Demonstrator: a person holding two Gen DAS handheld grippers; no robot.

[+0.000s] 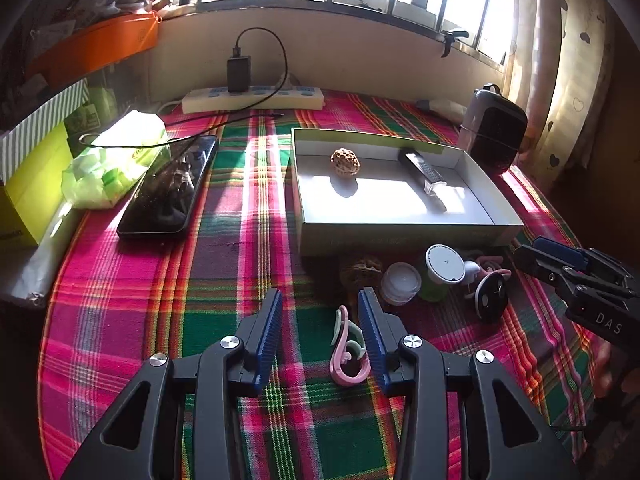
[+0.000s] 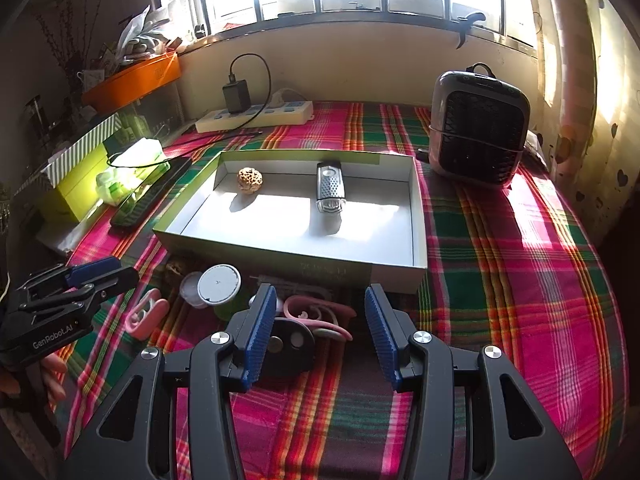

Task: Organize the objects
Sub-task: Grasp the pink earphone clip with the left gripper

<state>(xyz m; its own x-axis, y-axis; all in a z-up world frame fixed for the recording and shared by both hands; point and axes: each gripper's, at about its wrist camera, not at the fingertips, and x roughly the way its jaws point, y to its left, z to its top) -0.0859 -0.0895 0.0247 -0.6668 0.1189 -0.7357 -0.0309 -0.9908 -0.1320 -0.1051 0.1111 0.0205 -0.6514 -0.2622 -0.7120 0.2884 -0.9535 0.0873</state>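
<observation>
A shallow grey box [image 1: 400, 234] holds a walnut [image 1: 345, 162] and a silver torch [image 1: 424, 172]. In front of it lie a second walnut [image 1: 362, 274], a small clear jar [image 1: 401, 282], a white-lidded green tub [image 1: 444, 264], a black disc [image 1: 491, 298] and pink hooks [image 1: 492, 264]. My left gripper [image 1: 320, 294] stands open over the cloth, with a pink-and-green hook [image 1: 346, 352] lying beside its right finger. My right gripper [image 2: 319, 289] is open too, above the pink hooks [image 2: 320, 312] and the black disc [image 2: 288, 344], just short of the box [image 2: 288, 254].
A black phone [image 1: 168, 188] and a green tissue pack [image 1: 116, 160] lie at the left. A power strip [image 1: 252, 98] with a charger runs along the back wall. A small heater [image 2: 478, 132] stands at the back right. Plaid cloth [image 2: 520, 280] covers the table.
</observation>
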